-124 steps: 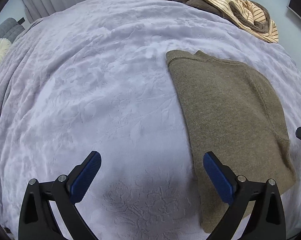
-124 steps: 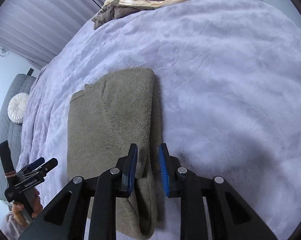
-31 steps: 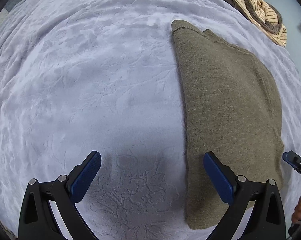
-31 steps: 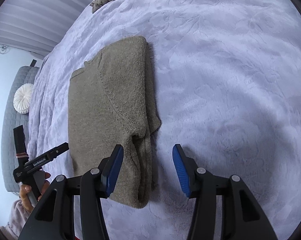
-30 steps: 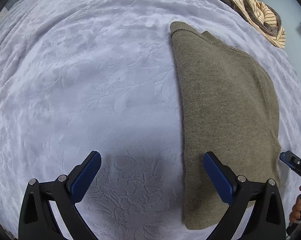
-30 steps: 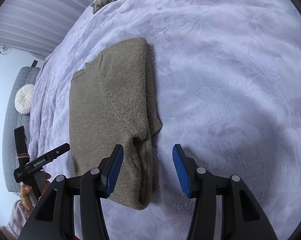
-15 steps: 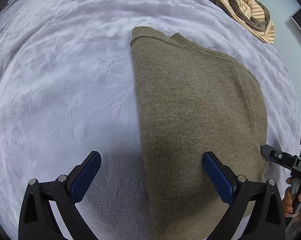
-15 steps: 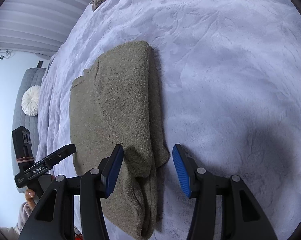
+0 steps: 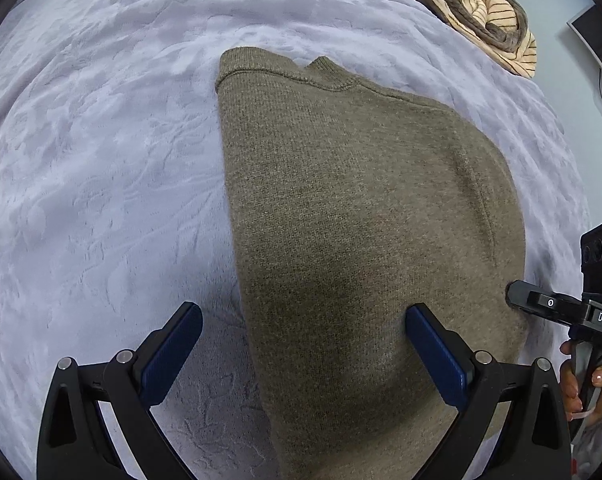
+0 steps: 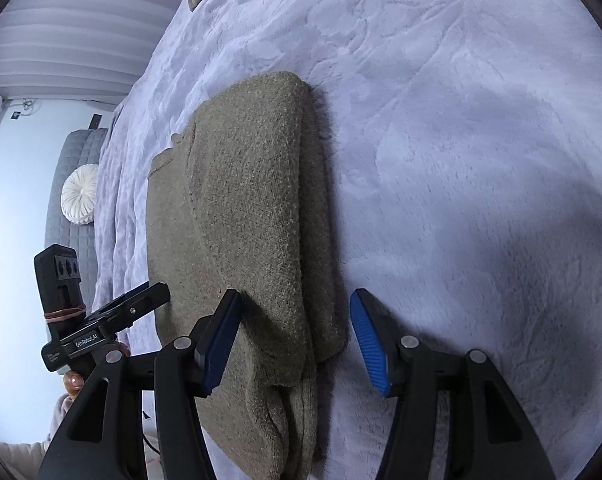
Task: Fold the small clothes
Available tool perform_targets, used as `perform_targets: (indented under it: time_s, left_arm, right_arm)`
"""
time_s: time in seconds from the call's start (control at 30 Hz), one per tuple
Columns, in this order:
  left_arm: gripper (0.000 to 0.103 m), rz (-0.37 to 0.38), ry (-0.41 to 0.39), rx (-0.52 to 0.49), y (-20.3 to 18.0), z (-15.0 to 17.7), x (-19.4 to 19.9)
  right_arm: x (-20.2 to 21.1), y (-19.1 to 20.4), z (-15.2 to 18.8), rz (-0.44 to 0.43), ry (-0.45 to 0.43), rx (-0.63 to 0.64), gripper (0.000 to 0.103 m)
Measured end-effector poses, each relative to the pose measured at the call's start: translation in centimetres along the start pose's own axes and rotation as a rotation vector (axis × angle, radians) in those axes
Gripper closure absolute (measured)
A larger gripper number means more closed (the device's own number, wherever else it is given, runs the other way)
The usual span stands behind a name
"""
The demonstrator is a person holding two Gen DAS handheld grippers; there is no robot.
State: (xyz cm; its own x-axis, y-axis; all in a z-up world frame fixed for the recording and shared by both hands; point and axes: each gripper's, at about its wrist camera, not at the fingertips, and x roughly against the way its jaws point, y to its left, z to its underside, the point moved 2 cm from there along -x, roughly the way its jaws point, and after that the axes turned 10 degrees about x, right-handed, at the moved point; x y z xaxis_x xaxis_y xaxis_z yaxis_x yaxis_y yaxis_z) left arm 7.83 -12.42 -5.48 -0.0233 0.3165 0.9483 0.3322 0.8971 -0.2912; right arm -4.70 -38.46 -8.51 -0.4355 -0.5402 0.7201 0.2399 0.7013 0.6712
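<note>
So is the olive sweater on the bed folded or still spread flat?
Partly folded. The olive sweater has one side turned over onto the body, with stacked layers along that edge; it lies on the bedspread.

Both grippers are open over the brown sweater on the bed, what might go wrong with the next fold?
1. The right gripper straddles the sweater's stacked right edge, where a folded-in flap ends; it may pinch only some layers, so the stack slides apart.
2. The left gripper straddles the sweater's left edge and the plush bedspread; closing low might catch the bedspread too.
</note>
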Motion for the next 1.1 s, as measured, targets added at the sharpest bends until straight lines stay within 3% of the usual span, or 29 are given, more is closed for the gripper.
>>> perform_targets:
  time_s: [0.2,0.43,0.83,1.1]
  left_arm:
    - [0.001,0.048,0.028,-0.006,-0.5,-0.5,-0.8]
    - [0.001,0.104,0.073,-0.026,-1.7,-0.9,-2.3]
    - [0.001,0.105,0.071,-0.026,-1.9,-1.0,-2.8]
    - [0.001,0.115,0.070,-0.039,-1.9,-0.8,-3.1]
  right_arm:
    - [0.0,-0.6,-0.4,-0.090,0.008,-0.018,0.035]
    - [-1.0,-0.3,-1.3,-0.131,0.036,0.018,0.035]
    - [-1.9,0.0,-1.1,-0.201,0.040,0.036,0.034]
    - [-3.0,0.1,-1.2,-0.206,0.096,0.063,0.035]
